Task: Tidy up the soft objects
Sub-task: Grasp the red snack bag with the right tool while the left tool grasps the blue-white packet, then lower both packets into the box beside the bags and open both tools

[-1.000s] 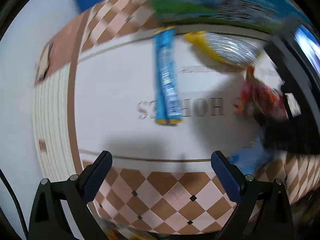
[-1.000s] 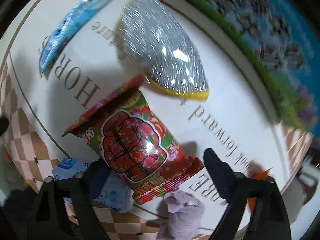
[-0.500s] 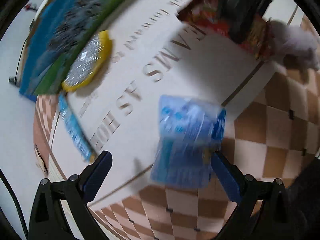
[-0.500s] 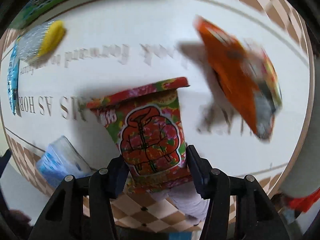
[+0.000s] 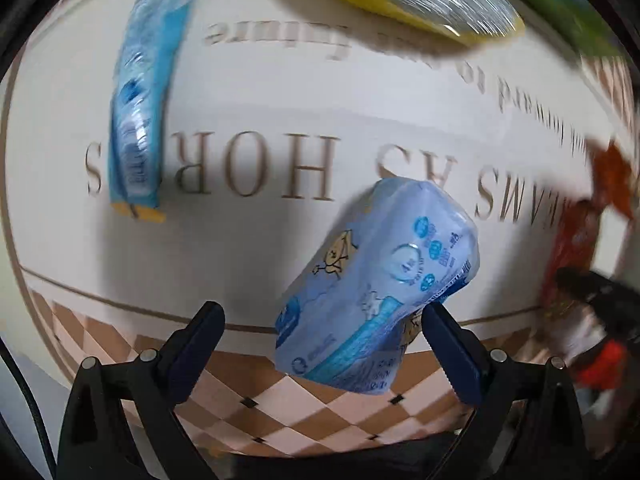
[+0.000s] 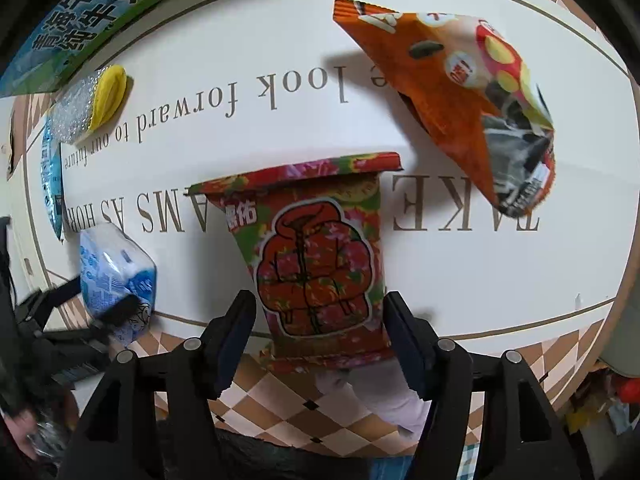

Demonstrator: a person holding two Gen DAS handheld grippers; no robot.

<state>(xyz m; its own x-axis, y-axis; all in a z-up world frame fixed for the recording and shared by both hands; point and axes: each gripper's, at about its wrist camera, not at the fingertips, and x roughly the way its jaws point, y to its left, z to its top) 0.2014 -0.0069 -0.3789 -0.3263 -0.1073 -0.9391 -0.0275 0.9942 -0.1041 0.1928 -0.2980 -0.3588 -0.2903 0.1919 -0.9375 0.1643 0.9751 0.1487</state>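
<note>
Counter point(image 6: 400, 80) clutter is the main hazard: the orange snack bag point(image 6: 452, 92) lies near the red floral packet point(image 6: 316, 264), which sits between the right gripper point(image 6: 320, 332), whose jaws are opening, so it could slip free. Left gripper point(image 5: 320, 332) is spread; the blue tissue pack point(image 5: 376, 288) touches only one finger and may skid.

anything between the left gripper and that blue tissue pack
Nothing visible does. The blue tissue pack already sits between the fingers of the left gripper, off to one side against one finger, with a clear gap to the other. The mat around it is bare.
</note>
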